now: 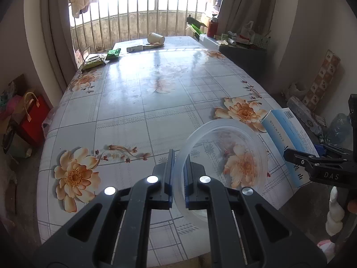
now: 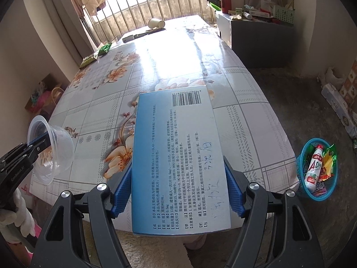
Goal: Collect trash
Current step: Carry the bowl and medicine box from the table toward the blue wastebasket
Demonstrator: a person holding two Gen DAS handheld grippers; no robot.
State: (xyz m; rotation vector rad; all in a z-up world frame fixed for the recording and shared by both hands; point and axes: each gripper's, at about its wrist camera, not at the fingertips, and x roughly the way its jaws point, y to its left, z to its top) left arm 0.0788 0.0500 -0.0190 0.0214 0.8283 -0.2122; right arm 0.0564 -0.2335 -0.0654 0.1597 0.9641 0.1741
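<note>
Blue box [image 2: 176, 158] in right gripper [image 2: 178, 192]

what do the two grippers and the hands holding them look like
Both grippers are black plastic with round silver bolts at the pivots and ribbed blue pads. The left gripper bears pale lettering on its side in the right wrist view; the right gripper reads DAS in the left wrist view. The hands wear white gloves.

Both grippers are black plastic with slotted arms, round silver pivot bolts and ribbed blue pads: the left gripper [image 1: 177, 174] and the right gripper [image 2: 178, 188]. White lettering marks their sides. The hand [image 2: 15, 221] wears a white knit glove.
</note>
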